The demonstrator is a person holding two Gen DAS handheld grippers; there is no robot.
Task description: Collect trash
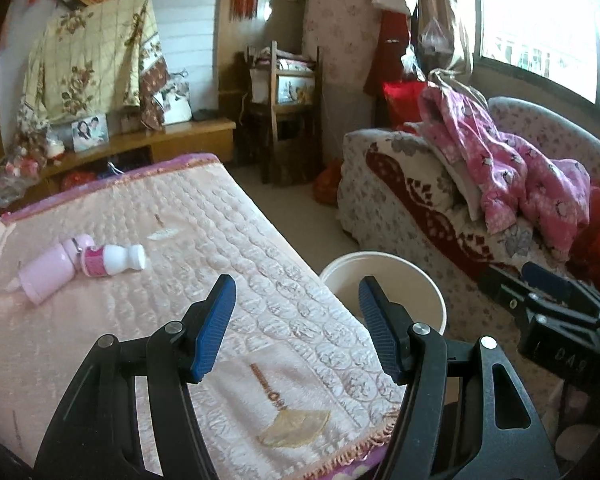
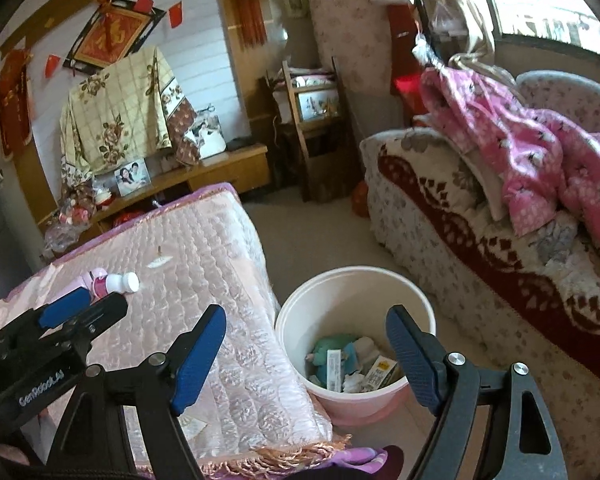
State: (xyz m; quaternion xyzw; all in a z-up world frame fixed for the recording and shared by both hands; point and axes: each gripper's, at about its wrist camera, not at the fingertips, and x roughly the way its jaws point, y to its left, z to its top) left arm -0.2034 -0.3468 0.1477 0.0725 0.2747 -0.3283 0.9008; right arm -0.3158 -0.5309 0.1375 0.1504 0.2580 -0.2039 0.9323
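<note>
Small white bottle lies beside a pink bottle on the bed; bucket already holds trash. Both the left gripper and the right gripper have jaws apart, empty. Grab the white one across its waist, then drop over the bucket.

Bed: covered by a pink quilted spread with a fringed edge.
On bed: pink bottle lying on its side, touching a small white bottle with a pink label; a scrap of paper nearby.
Floor: white bucket just beside the bed, holding trash.
</note>
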